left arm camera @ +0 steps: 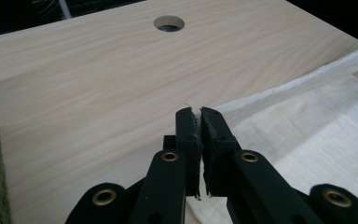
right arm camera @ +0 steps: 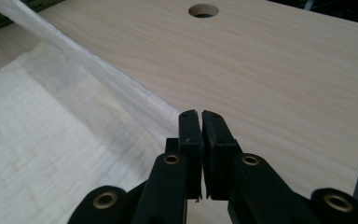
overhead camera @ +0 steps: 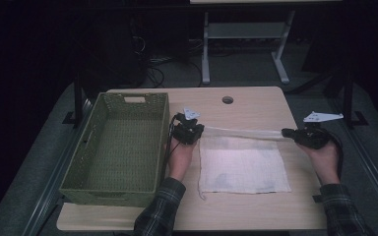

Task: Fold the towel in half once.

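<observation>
Cloth (overhead camera: 243, 164) lies on the table (overhead camera: 256, 105) beside the basket (overhead camera: 115, 147), which the high view shows whole; its far edge stretches left-right, pinched by clenched left gripper (overhead camera: 189, 132) and right gripper (overhead camera: 288, 132)

White cloth (overhead camera: 243, 164), thin, gauzy weave w/ faint grey smudges, is spread on the tabletop (overhead camera: 256, 105) just right of the green woven basket (overhead camera: 118, 147). Near part lies flat; far edge is lifted and pulled taut into a narrow band, each far corner pinched by a hand-held gripper: left (overhead camera: 189, 129) at one end, right (overhead camera: 300, 135) at the other. Near-left corner is slightly frayed, w/ a loose thread.
</observation>
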`<state>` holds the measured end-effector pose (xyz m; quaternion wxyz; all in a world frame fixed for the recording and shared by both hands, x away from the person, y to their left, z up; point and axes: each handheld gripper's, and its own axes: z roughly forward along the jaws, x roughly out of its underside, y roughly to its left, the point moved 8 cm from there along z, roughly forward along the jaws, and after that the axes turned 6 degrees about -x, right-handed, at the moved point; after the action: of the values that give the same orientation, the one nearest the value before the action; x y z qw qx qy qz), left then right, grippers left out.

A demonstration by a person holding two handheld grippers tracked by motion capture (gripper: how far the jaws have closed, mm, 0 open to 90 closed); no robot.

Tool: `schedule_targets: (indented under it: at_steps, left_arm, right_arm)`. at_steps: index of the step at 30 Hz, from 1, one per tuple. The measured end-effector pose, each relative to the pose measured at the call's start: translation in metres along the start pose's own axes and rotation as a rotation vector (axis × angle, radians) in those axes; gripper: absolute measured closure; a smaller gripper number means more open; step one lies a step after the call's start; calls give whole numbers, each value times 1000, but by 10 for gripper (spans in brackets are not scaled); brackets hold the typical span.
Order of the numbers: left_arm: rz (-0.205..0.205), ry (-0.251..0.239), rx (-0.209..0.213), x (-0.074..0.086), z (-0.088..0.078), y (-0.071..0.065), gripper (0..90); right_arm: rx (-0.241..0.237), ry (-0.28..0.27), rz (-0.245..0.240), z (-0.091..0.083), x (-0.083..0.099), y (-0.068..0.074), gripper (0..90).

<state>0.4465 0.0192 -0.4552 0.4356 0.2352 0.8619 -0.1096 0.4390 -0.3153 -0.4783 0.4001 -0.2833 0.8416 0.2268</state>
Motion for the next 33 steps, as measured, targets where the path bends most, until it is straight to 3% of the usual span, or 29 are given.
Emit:
schedule_targets:
  at_steps: [6, 13, 23, 29, 33]
  left_arm:
    - [25, 13, 2, 15, -11, -8, 860]
    - [-3, 15, 42, 32, -20, -14, 860]
    - [14, 24, 74, 59, -38, -31, 860]
    - [55, 18, 65, 62, -51, -37, 859]
    - [57, 15, 70, 66, -58, -41, 860]
  right_arm:
    - [-13, 20, -17, -7, 12, 13, 869]
    - [-24, 29, -29, -17, 24, 27, 868]
    - [-33, 40, -32, -29, 41, 43, 868]
    - [-47, 37, -34, -37, 49, 52, 868]
    - [-48, 40, -45, -42, 54, 58, 867]
